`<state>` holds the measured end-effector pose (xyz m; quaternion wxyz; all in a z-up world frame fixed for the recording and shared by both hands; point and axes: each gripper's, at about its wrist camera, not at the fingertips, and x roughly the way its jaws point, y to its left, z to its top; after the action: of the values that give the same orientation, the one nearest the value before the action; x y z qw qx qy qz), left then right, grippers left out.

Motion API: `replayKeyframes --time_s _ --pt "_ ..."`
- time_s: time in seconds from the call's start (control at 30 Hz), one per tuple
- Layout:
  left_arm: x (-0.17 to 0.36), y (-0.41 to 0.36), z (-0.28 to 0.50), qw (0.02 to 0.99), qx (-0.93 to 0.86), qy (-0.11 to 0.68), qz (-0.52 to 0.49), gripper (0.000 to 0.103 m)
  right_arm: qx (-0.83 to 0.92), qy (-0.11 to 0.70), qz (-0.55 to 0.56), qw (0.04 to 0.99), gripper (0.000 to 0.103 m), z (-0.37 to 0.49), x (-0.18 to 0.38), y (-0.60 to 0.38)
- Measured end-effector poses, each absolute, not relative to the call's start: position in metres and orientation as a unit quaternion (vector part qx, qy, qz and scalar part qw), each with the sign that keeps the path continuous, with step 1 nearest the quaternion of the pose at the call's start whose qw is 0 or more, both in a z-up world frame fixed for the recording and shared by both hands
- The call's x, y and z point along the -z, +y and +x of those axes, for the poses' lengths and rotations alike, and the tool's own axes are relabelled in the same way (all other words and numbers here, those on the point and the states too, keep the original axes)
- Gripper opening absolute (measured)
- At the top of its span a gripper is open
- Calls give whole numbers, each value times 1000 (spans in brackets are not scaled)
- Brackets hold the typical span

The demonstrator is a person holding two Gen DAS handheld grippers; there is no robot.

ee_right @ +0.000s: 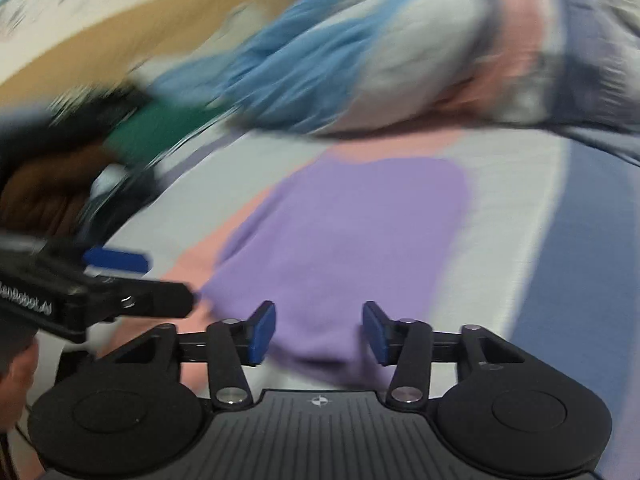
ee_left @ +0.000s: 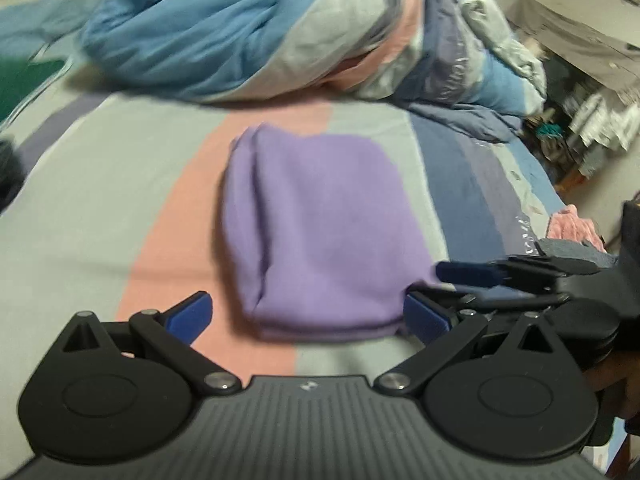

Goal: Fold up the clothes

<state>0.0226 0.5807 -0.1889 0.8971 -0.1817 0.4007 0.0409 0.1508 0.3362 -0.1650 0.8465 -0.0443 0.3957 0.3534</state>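
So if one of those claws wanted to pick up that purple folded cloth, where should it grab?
Probably the near edge of the purple cloth, coming in low from the front. Its stacked layers end there in a thick, rounded lip just ahead of the open left gripper.

Bunched quilt blocks the far side; striped bedsheet lies open around.

A purple garment lies folded into a compact, roughly rectangular bundle, flat on the striped bedsheet. It sits mid-bed across the pink and grey stripes, short of the near edge. Its left side is a rounded fold with a soft crease; its layered edges face the near edge.
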Motion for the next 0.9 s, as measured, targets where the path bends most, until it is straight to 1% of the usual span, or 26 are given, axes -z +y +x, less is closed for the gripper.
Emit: replayKeyframes --time_s 0.1,0.2,0.23,0.3,0.4,0.43,0.5,0.57,0.67,0.8,0.9 --pt "188 571 53 903 -8 389 -183 103 -303 417 -19 857 48 168 181 319" --pt "206 563 84 892 -3 413 -185 103 -296 428 -30 853 46 170 199 316" --pt "217 561 93 883 -13 434 -181 103 -297 432 -35 851 47 169 204 316" --pt "243 560 104 857 -52 486 -164 103 -298 440 -46 846 55 168 214 314" --pt "257 560 100 850 -69 499 -155 103 -301 450 -47 839 57 166 222 311" --pt "256 560 99 850 -70 500 -152 103 -304 453 -39 837 57 166 219 309" --pt "247 561 98 851 -74 497 -153 103 -304 445 -32 842 51 161 211 302" --pt "235 564 94 854 -85 488 -160 103 -300 427 -35 852 52 150 201 292" --pt "220 572 81 854 -110 472 -188 103 -288 431 -12 855 52 147 196 273" --pt "207 571 58 852 -122 461 -217 103 -302 434 78 845 52 161 200 252" --pt "200 558 45 851 -115 463 -217 103 -303 428 135 841 56 186 203 251"
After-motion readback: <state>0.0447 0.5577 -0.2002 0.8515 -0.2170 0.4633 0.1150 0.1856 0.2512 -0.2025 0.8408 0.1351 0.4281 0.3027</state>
